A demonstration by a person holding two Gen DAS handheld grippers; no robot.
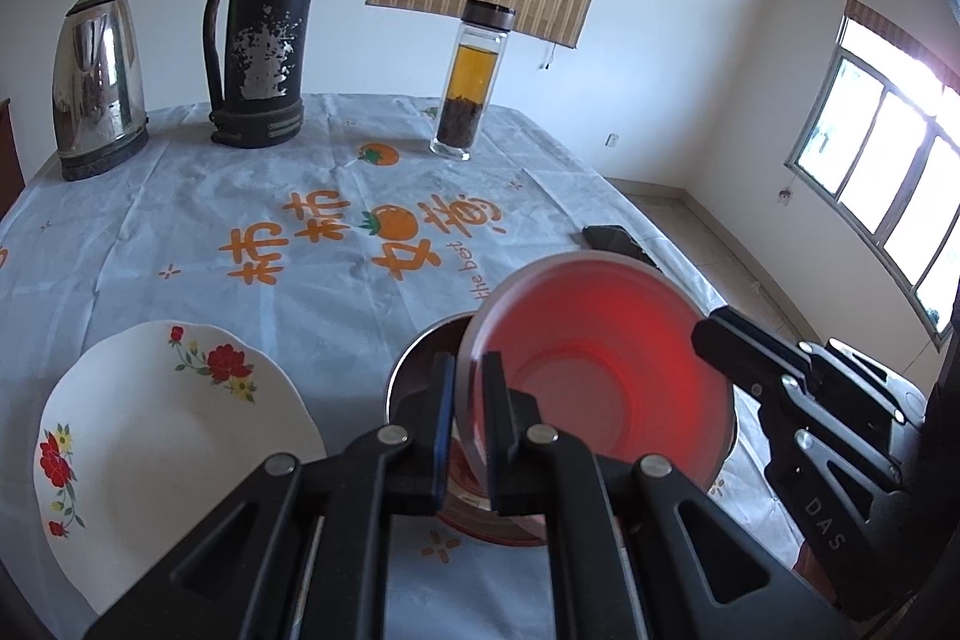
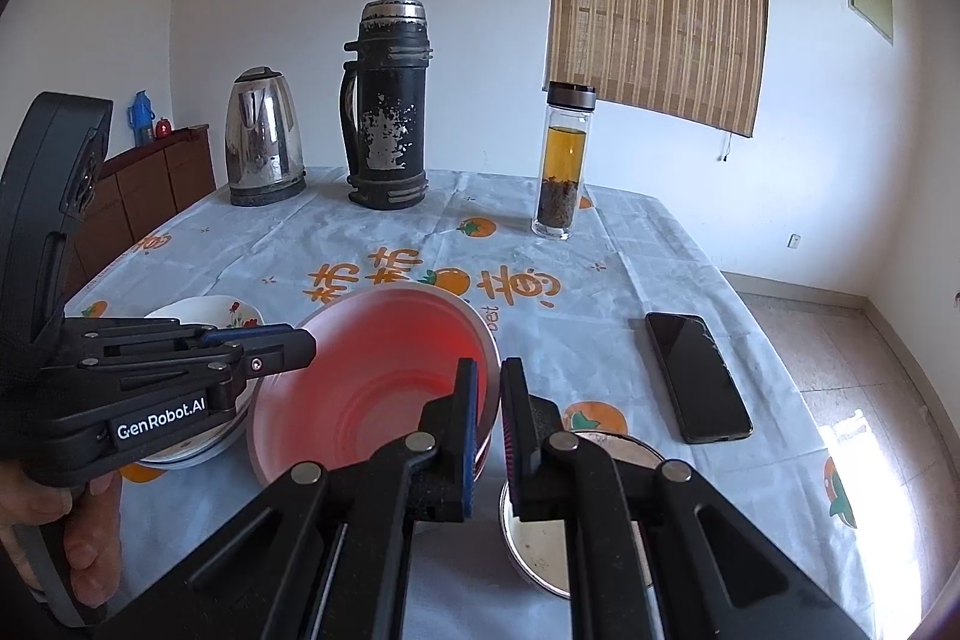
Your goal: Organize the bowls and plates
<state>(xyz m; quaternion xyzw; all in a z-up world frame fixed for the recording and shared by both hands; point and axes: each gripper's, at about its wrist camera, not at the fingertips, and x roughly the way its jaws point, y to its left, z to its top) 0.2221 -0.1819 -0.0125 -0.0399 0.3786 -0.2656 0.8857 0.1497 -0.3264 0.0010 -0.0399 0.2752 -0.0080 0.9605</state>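
A translucent pink bowl [image 1: 606, 370] is held tilted above the table by both grippers. My left gripper [image 1: 467, 370] is shut on its near-left rim. My right gripper [image 2: 489, 376] is shut on the opposite rim of the bowl [image 2: 372, 388]; it shows in the left wrist view [image 1: 714, 340] at the bowl's right edge. A steel bowl [image 1: 420, 370] sits just under the pink one. A white flowered plate [image 1: 162, 430] lies at the left, also seen in the right wrist view [image 2: 204, 310]. Another steel bowl [image 2: 540, 544] sits under my right gripper.
A steel kettle [image 1: 99, 82], a black thermos [image 1: 264, 22] and a glass tea bottle [image 1: 468, 82] stand along the table's far side. A black phone [image 2: 696, 376] lies near the right table edge [image 2: 798, 388]. A wooden cabinet [image 2: 150, 196] stands at left.
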